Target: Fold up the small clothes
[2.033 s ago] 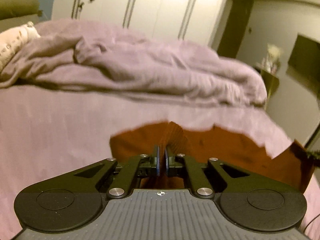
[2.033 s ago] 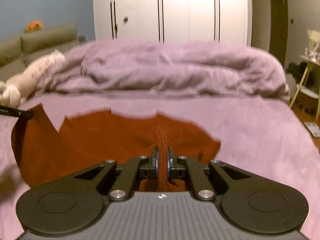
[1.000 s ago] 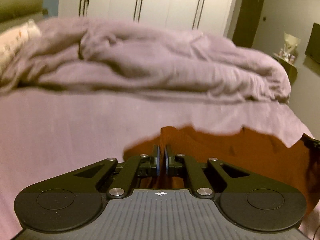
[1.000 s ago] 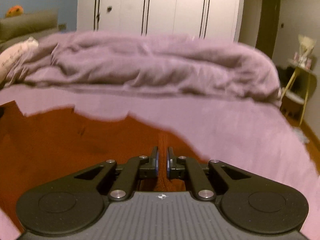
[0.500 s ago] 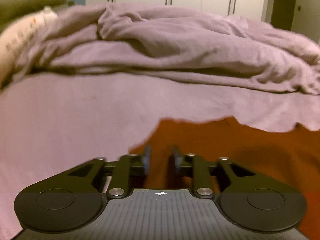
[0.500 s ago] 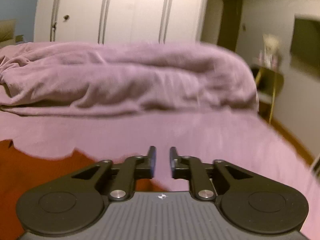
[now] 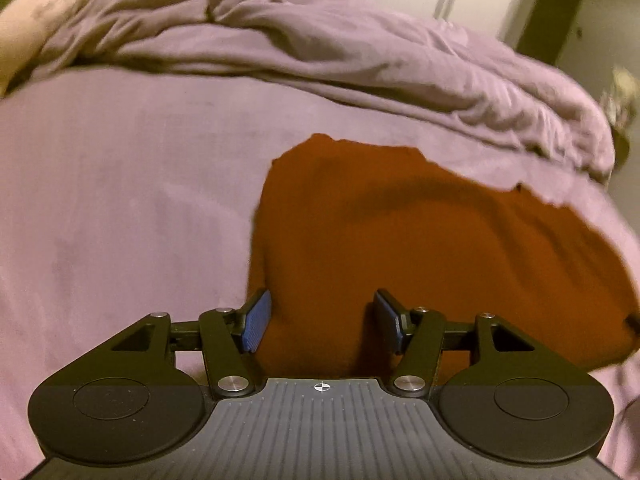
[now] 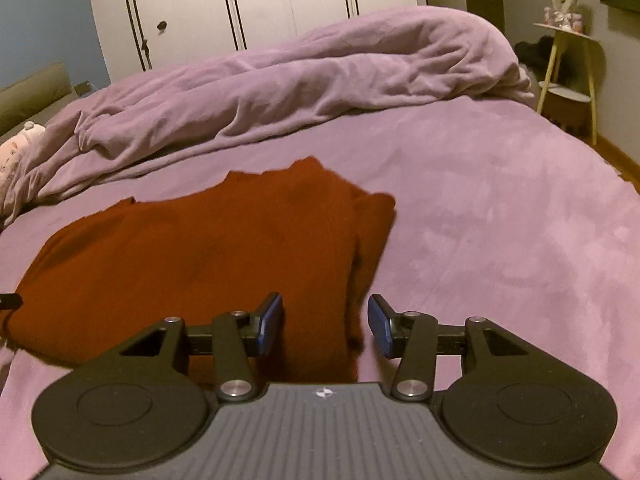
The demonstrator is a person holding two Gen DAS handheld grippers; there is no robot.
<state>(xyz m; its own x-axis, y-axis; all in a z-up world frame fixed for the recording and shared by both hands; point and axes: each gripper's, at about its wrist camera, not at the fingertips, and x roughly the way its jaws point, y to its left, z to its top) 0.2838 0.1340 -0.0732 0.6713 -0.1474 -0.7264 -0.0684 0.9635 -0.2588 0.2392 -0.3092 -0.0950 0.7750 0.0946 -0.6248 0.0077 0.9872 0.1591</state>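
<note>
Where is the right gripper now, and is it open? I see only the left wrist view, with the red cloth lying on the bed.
Observer: The right gripper is open with its jaws wide apart, and it holds nothing. The right edge of the red cloth shows between its jaws.
Operator: How does that right edge look? In my view it is blurred.
Observer: It shows two layers. The top layer ends in a straight edge, and a narrow strip of a lower layer sticks out beside it onto the purple sheet.
</note>
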